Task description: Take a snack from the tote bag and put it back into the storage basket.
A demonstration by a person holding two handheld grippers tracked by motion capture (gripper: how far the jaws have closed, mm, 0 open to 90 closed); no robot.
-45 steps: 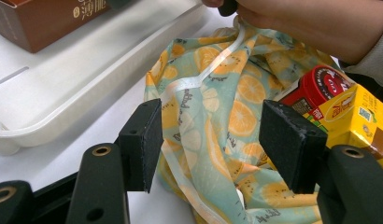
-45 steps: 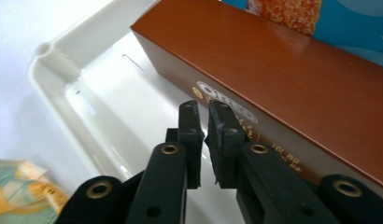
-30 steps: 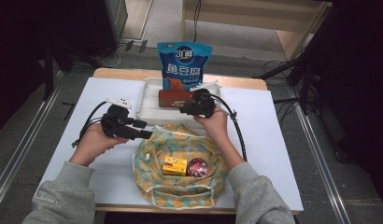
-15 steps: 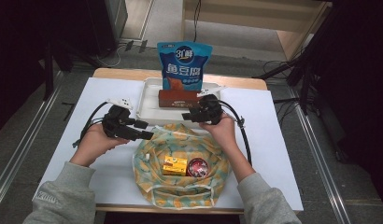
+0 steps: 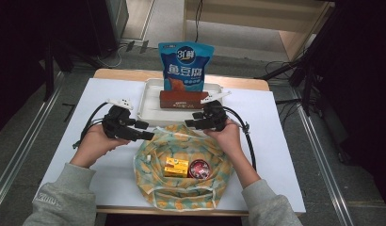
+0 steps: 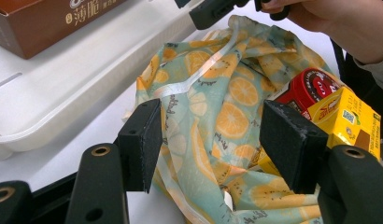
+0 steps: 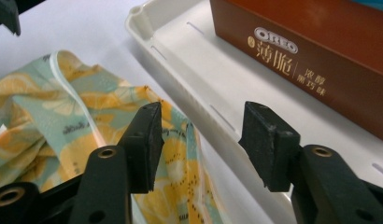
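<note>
Both pairs of jaws stand apart. On the left gripper (image 5: 146, 135) the pads straddle a raised fold of the bag (image 6: 213, 116), an orange-print cloth bag, and gaps show on either side in the left gripper view, so nothing is clamped. On the right gripper (image 5: 188, 124) the jaws have just been opening, and between them lies bare table (image 7: 63, 32) beside the bag's (image 7: 49, 130) far rim, with no cloth pinched. Nearest the person, in the high view, the bag (image 5: 181, 165) sits crumpled and open at the front middle of the white table (image 5: 285, 155), its mouth upward. Inside it lie a yellow box (image 5: 176, 166) and, just beside that on the right, a red tin (image 5: 198, 168); the left gripper view shows the same box (image 6: 343, 116) touching the tin (image 6: 313, 88) among the folds. Each hand holds its gripper at the bag's far edge, left hand (image 5: 94, 143) at the left corner and right hand (image 5: 226, 136) at the right, the jaws of both pointing inward toward one another. Just beyond the bag is a white tray (image 5: 151, 101), close to the cloth; whether they touch I cannot tell. A brown Oreo box (image 5: 181, 100) lies in the tray, and in the right gripper view that box (image 7: 311, 51) rests flat on the tray's (image 7: 194, 60) floor. Farthest back, a blue snack pouch (image 5: 185, 66) stands upright behind the box.
</note>
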